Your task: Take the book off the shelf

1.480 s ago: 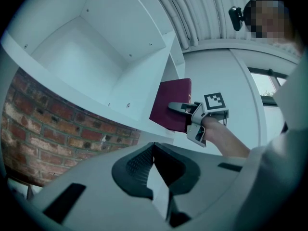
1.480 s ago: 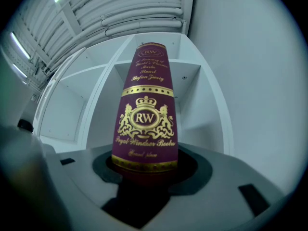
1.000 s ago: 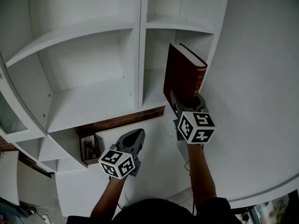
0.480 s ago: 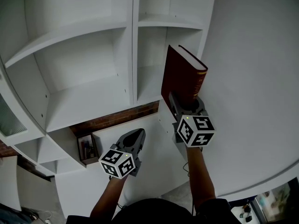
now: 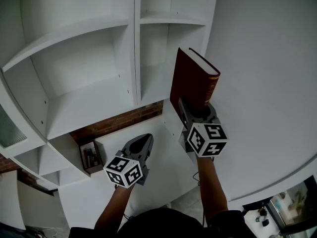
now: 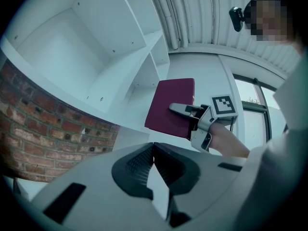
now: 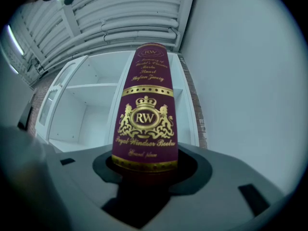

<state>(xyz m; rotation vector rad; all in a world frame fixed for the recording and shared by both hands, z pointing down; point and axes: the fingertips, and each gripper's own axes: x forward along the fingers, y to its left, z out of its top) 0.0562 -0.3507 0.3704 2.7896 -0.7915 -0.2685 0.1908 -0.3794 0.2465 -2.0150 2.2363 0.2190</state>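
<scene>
The book [image 5: 195, 86] is dark red with gold print on its spine [image 7: 147, 119], and it stands upright in the air in front of the white shelf unit [image 5: 89, 103], clear of its compartments. My right gripper [image 5: 197, 110] is shut on the book's lower end, one jaw on each cover. The left gripper view shows the same book [image 6: 168, 105] from the side, in the right gripper [image 6: 185, 110]. My left gripper [image 5: 145, 139] hangs lower and to the left, shut, with its tips [image 6: 153, 146] meeting on nothing.
The shelf compartments in view hold nothing. A strip of brick wall [image 5: 119, 125] runs below the shelf. A small cubby [image 5: 91, 157] with a few items sits at lower left. A plain white wall [image 5: 267, 83] fills the right side.
In the head view the shelf has slid left, away from the book. Both grippers have drawn back from it, the right one still holding the book upright.
</scene>
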